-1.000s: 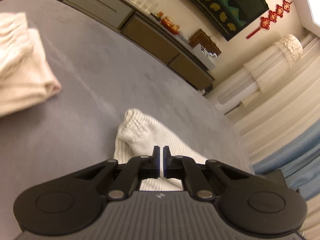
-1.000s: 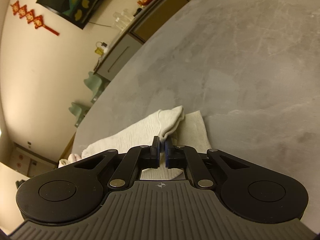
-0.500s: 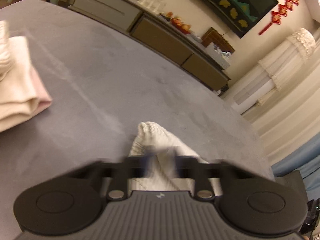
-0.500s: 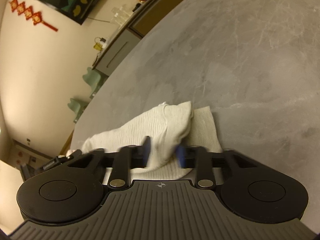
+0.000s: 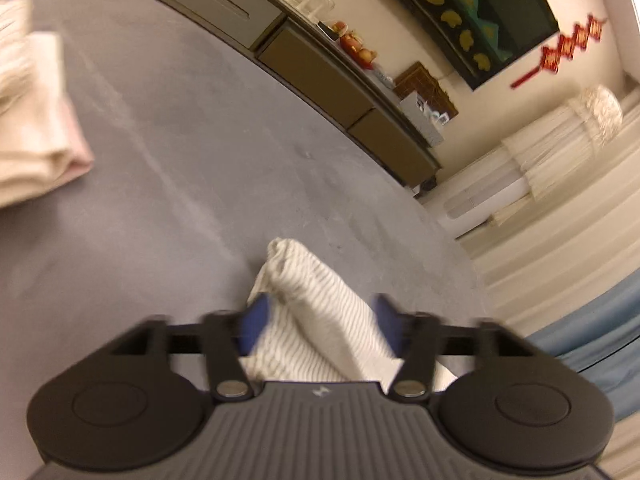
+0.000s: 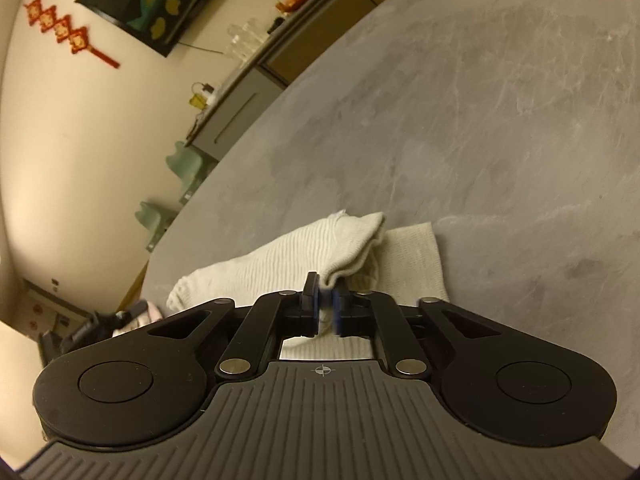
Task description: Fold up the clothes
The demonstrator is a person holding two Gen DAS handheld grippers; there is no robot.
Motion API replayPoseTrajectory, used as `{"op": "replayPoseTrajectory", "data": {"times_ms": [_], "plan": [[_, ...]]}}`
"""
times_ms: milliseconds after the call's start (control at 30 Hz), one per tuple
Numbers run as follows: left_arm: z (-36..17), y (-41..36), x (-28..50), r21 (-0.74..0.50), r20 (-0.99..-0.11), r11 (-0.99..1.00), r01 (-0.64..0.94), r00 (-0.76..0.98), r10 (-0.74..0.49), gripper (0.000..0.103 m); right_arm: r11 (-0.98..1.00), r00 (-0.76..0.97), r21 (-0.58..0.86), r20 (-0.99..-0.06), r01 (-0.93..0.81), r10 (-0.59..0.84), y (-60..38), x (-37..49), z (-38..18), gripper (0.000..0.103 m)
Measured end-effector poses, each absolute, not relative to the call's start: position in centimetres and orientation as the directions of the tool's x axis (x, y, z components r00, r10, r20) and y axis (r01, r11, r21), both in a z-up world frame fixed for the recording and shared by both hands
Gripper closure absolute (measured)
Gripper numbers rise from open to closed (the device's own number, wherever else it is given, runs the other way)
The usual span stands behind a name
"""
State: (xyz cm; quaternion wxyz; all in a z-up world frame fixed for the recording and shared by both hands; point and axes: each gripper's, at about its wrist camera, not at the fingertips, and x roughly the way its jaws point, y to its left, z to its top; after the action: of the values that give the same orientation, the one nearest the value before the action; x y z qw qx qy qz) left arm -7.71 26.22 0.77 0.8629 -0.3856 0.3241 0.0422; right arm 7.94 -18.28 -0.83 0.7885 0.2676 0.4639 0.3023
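A white ribbed garment [image 5: 316,312] lies folded on the grey table [image 5: 180,168]. My left gripper [image 5: 320,324] is open, its blue-padded fingers spread on either side of the garment's raised fold, blurred by motion. In the right wrist view the same garment [image 6: 320,256] lies in front of my right gripper [image 6: 326,308], whose fingers are shut on a folded edge of the cloth. A folded layer lies over a flat layer [image 6: 412,256].
A stack of folded cream and pink clothes [image 5: 36,120] sits at the table's left. A low cabinet [image 5: 320,76] with glasses and fruit runs along the far wall. The left gripper's black body [image 6: 88,328] shows at the left in the right wrist view.
My left gripper was shut on the garment and has opened wide. My right gripper opened half a second ago and has shut again on the cloth's folded edge.
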Motion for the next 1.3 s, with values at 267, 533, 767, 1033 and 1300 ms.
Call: {"op": "replayPoseTrajectory", "data": {"times_ms": [267,533,767,1033,1300], "plan": [[0.2,24.9,-5.7,-0.593,-0.628,0.745,-0.307,0.755,-0.188,0.1,0.687,0.373,0.693,-0.591,-0.219,0.715,-18.4,8.2,-1.6,0.09],[2.6,23.5,-9.8,-0.652,-0.547,0.717,-0.246,0.808,-0.22,0.101,0.675,0.42,0.677,-0.543,-0.294,0.727,-19.5,7.2,0.3,0.097],[0.6,21.7,-12.9,-0.633,-0.609,0.724,-0.273,0.753,-0.248,0.102,0.729,0.437,0.629,-0.594,-0.27,0.675,-22.1,6.2,0.1,0.098],[-1.2,22.3,-11.5,-0.52,-0.701,0.768,-0.374,0.7,-0.135,0.1,0.796,0.426,0.538,-0.673,-0.278,0.604,-21.1,6.3,-0.6,0.097],[5.1,19.6,-14.2,-0.255,-0.56,0.915,-0.314,0.819,0.125,0.075,0.9,0.703,0.298,-0.561,-0.319,0.436,-21.7,3.1,3.7,0.068]]}}
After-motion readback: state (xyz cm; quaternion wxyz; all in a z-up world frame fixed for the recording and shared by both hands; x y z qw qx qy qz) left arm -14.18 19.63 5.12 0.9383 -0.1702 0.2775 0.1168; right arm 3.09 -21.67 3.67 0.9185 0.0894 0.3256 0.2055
